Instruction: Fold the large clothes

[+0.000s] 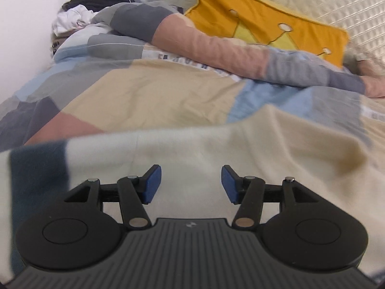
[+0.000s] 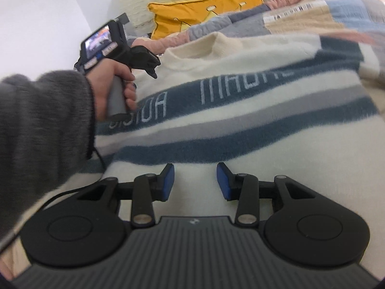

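While the fluffy cream sweater with blue and grey stripes [image 2: 240, 110] lies flat on the patchwork quilt [image 1: 144, 89], both tongs, left gripper [image 1: 191, 184] and right gripper [image 2: 195, 183], gape empty above it. Pinch near the far shoulder edges evenly, then fold slowly.

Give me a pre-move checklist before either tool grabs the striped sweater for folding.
1. Sweater lies spread on the quilt: ok.
2. Left tool open, nothing between its pads: ok.
3. Right tool open, nothing between its pads: ok.
4. Either tool already at a hem or edge to pinch: not ok, both sit over flat fabric.
5. Sleeves laid out flat: cannot tell, out of view.
6. Yellow pillow clear of the sweater: ok.
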The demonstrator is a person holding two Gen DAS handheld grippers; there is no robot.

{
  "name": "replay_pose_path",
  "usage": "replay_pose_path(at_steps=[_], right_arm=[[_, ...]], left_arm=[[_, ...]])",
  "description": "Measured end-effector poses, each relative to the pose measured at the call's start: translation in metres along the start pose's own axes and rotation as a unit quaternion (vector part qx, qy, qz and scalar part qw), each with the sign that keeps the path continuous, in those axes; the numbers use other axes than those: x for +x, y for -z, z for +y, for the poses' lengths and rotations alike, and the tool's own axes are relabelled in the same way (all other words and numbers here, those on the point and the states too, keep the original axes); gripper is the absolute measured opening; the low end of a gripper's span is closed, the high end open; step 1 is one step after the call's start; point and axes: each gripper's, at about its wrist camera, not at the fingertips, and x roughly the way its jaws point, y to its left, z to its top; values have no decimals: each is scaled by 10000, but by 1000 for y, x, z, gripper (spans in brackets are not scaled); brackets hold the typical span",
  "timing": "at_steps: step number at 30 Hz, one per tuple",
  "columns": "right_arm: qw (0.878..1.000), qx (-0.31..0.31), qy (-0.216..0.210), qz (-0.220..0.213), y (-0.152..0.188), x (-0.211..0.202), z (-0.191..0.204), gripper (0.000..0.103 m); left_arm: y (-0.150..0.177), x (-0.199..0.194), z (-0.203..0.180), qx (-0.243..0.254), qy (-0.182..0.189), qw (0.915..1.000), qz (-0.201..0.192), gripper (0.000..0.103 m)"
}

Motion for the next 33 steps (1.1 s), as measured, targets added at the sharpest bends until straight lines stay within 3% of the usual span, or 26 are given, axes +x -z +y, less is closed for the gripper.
replay_pose_path(at_steps=[3,5,7,15,17,21,23,27,29,33], right_arm=[[9999,-108,-21,14,1,1,1,42],[9999,-135,-62,24,1,-1,1,42],[9999,-124,-72,59,2,-2,0,42],[9983,-508,-20,270,16,-19,10,42],[9979,-557,27,334,19,-23,12,42],[9962,-709,202,453,25,-31,16,42],[9957,-707,324,502,29,-36,17,41],[9938,-839,502,539,39,-48,19,41],[9923,-899,625,583,41,-55,20,41],[9916,-702,853,678,38,-74,20,41]], left_arm=[[14,-42,7,-1,218,9998,-18,61],[34,-71,22,-279,387,9988,-135,62],[52,-89,37,-564,451,9972,173,62],[128,-192,105,-1024,730,9916,303,62],[151,-214,129,-1099,914,9885,505,62],[194,-250,179,-1585,991,9783,894,62],[212,-266,202,-1935,1072,9691,1087,62],[241,-287,233,-2272,1262,9585,1175,62],[255,-291,244,-2419,1327,9528,1263,62],[279,-286,262,-2895,1595,9331,1417,62]])
